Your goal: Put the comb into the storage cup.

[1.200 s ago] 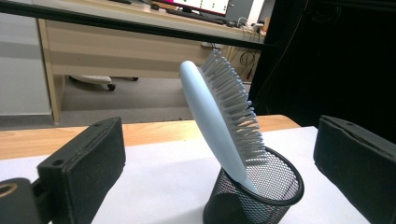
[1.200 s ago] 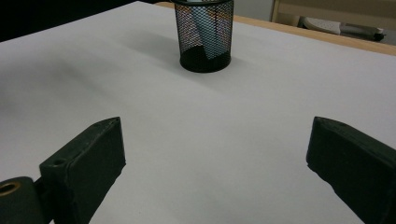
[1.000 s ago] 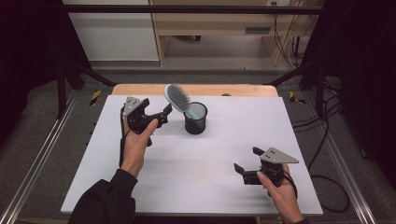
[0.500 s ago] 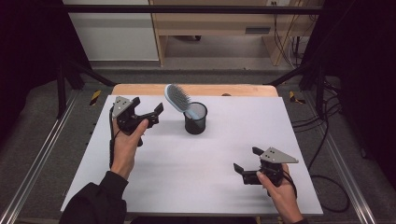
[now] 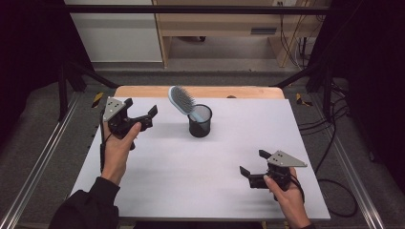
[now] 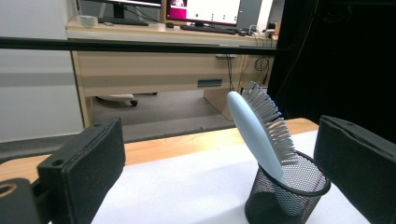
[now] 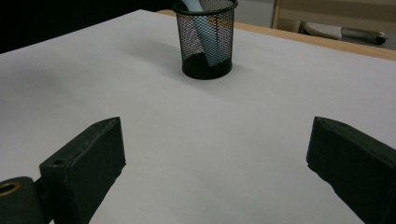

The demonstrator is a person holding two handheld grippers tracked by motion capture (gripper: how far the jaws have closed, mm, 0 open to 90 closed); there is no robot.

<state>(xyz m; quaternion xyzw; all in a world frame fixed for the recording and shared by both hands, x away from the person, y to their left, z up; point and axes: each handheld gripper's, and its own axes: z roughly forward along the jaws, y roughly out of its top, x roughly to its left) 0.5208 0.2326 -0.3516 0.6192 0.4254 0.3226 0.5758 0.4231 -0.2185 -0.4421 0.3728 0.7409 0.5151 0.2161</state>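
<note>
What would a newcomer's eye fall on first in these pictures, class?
First, the pale blue hairbrush, standing handle-down and tilted in a black mesh cup near the far middle of the white table. Next, the two hand-held grippers with jaws spread: the left gripper raised to the left of the cup, and the right gripper low near the front right corner.

A white tabletop (image 5: 191, 167) with a bare wooden strip along its far edge sits inside a metal frame (image 5: 43, 162). Beyond it stands a wooden desk (image 6: 154, 70) carrying monitors (image 6: 203, 10); cables (image 5: 334, 143) trail over the grey floor (image 5: 224, 78).
</note>
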